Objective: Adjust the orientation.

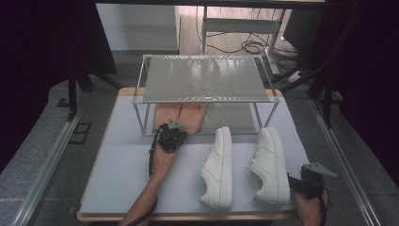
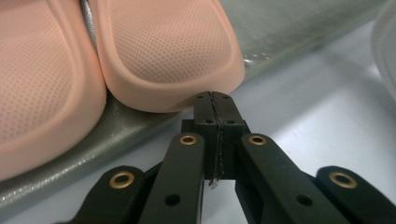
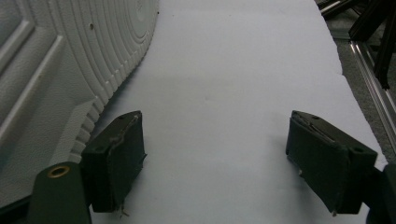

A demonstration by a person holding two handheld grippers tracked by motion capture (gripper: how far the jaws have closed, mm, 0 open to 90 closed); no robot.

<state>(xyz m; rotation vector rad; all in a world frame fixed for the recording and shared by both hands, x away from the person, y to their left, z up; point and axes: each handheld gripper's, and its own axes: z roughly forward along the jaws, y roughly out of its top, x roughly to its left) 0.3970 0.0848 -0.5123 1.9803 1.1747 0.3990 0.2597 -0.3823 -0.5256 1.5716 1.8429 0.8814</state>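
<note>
My left gripper (image 2: pixel 215 105), clenched empty, touched the pink slipper's (image 2: pixel 173 51) heel dead ahead; my right gripper (image 3: pixel 215 163) gaped beside the white sneaker (image 3: pixel 56 84).

Both forearms are bare; each black tool has brass-ringed rivet holes (image 2: pixel 188 139), and the right tool (image 1: pixel 312 178) carries a grey three-cornered plate.

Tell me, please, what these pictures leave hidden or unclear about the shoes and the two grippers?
- Pink slippers: high view, far ends hidden under the rack's top shelf.
- Left gripper: its own view, jaws shut at the slipper's edge; whether they press it is unclear.
- Right sneaker: right gripper view, cut by the left edge.
- Right gripper: high view, jaws too small.
</note>
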